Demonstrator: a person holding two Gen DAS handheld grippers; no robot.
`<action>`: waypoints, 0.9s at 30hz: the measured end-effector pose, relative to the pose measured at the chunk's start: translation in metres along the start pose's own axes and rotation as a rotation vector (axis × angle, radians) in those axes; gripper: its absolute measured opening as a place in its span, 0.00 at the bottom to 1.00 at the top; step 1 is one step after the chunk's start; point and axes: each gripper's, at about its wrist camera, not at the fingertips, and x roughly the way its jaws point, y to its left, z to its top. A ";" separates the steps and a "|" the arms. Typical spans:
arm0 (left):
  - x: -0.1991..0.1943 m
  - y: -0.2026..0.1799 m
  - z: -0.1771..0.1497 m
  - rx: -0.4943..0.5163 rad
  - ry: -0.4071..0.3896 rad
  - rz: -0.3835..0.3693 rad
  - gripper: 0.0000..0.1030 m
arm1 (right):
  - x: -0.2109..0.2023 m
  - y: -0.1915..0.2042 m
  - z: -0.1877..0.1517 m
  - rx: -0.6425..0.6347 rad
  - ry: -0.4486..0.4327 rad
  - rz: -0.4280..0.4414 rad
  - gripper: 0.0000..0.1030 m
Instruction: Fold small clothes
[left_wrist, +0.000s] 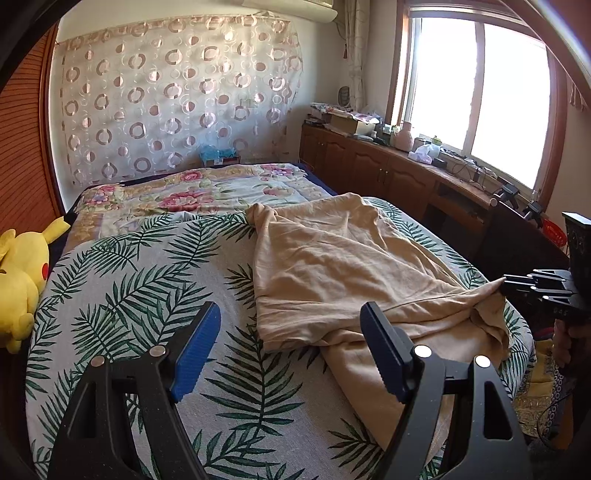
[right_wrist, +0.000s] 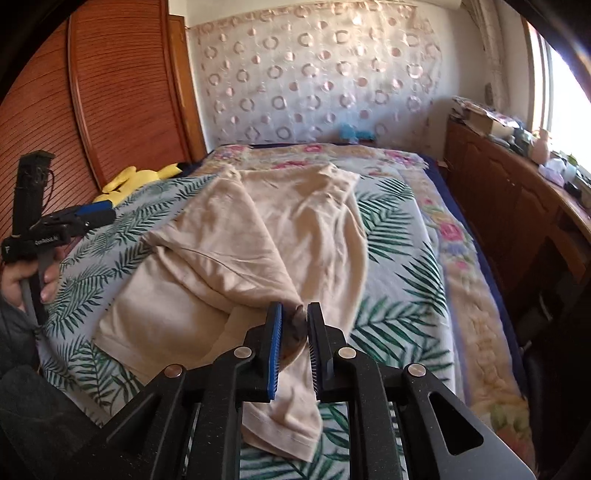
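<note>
Right gripper (right_wrist: 291, 325) pinches a bunched corner of the beige garment (right_wrist: 236, 236), its blue pads nearly together around the cloth, lifted over the leaf-print bedspread (right_wrist: 399, 229). From that pinch the garment runs long toward the floral quilt (right_wrist: 369, 155) at the far end of the bedspread. Left gripper (left_wrist: 290, 345) hovers spread wide and empty beside the garment's near edge, the nearer hand for that loose edge.

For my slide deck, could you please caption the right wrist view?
Right claw pinching a fold of the beige garment above the leaf-print bedspread.
</note>
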 end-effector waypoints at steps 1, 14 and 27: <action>-0.001 0.000 0.000 -0.001 -0.005 0.003 0.76 | -0.003 -0.001 0.002 0.007 -0.005 -0.005 0.27; -0.013 0.019 0.003 -0.030 -0.050 0.056 0.76 | 0.011 0.034 0.044 -0.087 -0.053 0.048 0.44; -0.027 0.047 -0.004 -0.069 -0.069 0.119 0.76 | 0.091 0.107 0.100 -0.304 0.040 0.168 0.44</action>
